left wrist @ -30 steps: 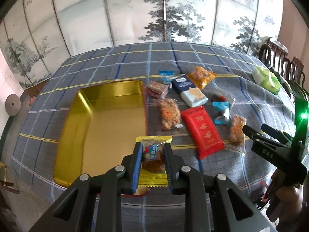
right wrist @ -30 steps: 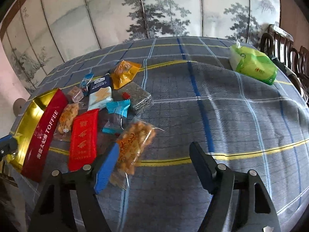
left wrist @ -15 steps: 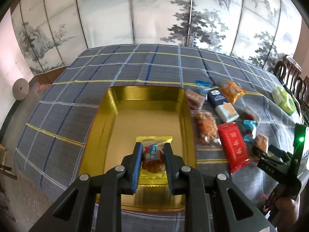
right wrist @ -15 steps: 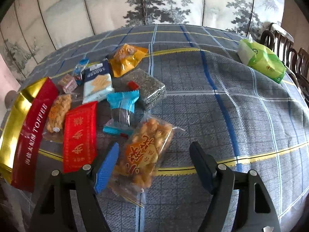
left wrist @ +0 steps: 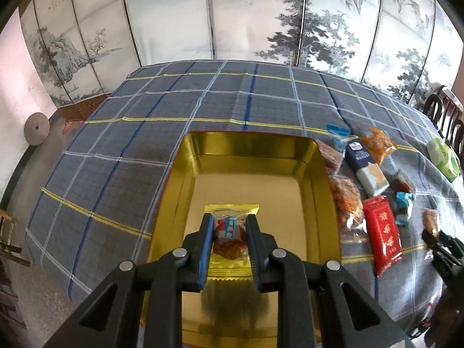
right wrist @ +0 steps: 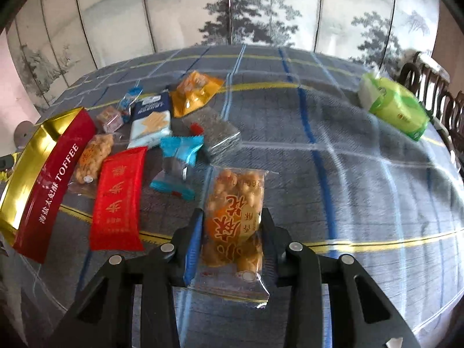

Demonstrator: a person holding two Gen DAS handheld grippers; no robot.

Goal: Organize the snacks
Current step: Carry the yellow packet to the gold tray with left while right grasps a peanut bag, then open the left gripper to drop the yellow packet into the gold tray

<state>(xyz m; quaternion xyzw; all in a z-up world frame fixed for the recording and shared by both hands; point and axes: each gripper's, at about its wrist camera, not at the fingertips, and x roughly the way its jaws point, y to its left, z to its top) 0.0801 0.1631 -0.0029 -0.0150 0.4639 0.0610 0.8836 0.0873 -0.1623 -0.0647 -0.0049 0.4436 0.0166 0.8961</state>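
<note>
The gold tin sits near the table's near edge. Above its near end, the left gripper is clamped on a yellow-edged snack packet. Toward the near edge, the right gripper is closing, pads against a clear peanut packet.

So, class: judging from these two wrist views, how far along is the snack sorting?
Done: nothing lies in the gold tin yet. In hand: the left gripper is shut on a yellow-edged snack packet above the tin; the right gripper is closing on a clear peanut bag. Left: the red packet, blue candy, cracker pack, orange bag and others wait on the plaid tablecloth.
</note>
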